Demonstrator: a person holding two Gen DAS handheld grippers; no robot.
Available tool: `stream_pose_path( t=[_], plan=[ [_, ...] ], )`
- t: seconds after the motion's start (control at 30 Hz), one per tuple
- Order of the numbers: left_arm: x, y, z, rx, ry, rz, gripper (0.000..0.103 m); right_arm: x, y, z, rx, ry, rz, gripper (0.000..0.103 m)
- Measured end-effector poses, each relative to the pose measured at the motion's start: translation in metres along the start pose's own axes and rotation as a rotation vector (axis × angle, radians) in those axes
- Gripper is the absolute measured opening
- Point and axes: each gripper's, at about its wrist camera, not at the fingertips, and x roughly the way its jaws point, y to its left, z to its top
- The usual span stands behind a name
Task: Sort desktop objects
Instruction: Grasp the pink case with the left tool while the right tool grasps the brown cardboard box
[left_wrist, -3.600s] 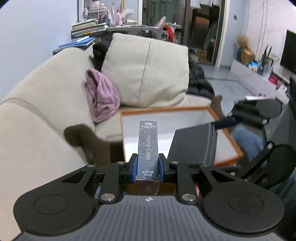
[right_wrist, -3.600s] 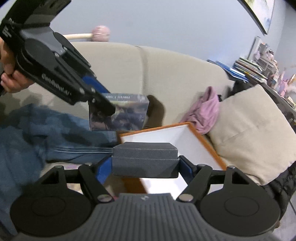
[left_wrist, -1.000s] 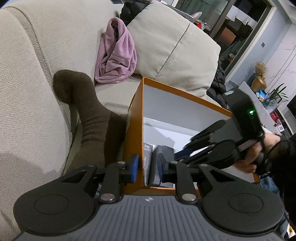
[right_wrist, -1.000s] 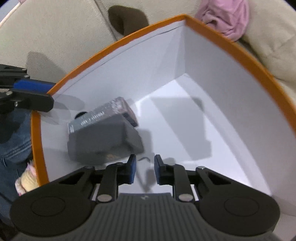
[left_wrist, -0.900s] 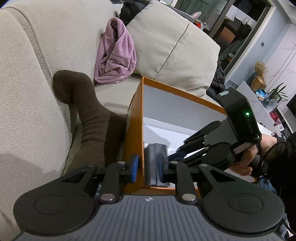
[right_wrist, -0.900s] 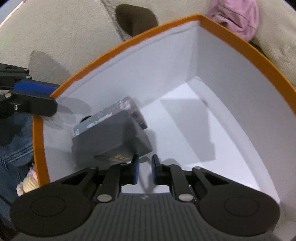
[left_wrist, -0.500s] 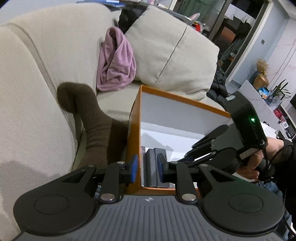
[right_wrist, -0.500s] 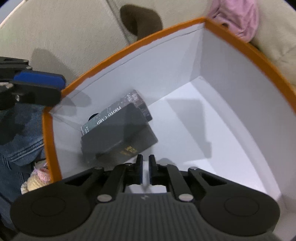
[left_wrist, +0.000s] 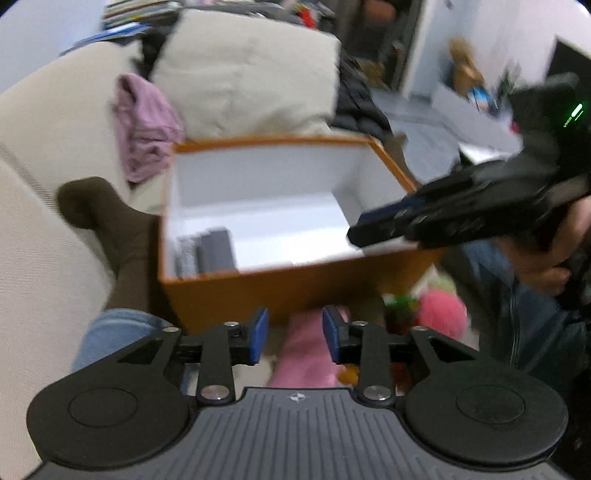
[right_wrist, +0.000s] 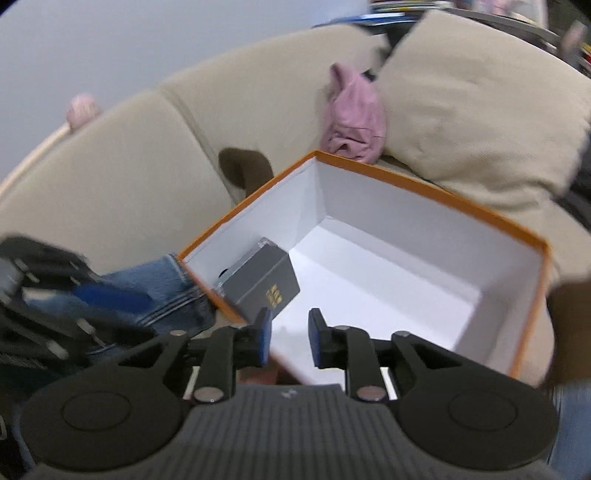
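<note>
An orange box with a white inside sits on the sofa. A dark grey box and a thin photo-card box stand side by side in its near left corner. In the right wrist view the grey box leans in the orange box's left corner. My left gripper is open and empty, in front of the box above a pink soft thing. My right gripper is open and empty over the box's near rim; it also shows in the left wrist view.
A brown-socked foot and jeans leg lie left of the box. A pink cloth and a beige cushion lie behind it. Pink and green soft toys lie to the front right.
Both grippers have pulled back out of the orange box, empty, leaving both small boxes inside. The right jaws, nearly shut half a second ago, have opened. The left gripper has swung right and down.
</note>
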Motion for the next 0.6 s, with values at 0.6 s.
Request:
stream_pose_path(
  t=[0.6],
  plan=[
    [0.08,-0.041,-0.028,0.15,0.209,0.069,0.054,0.01,0.023,-0.087,-0.352,0.081,-0.04,0.072]
  ],
)
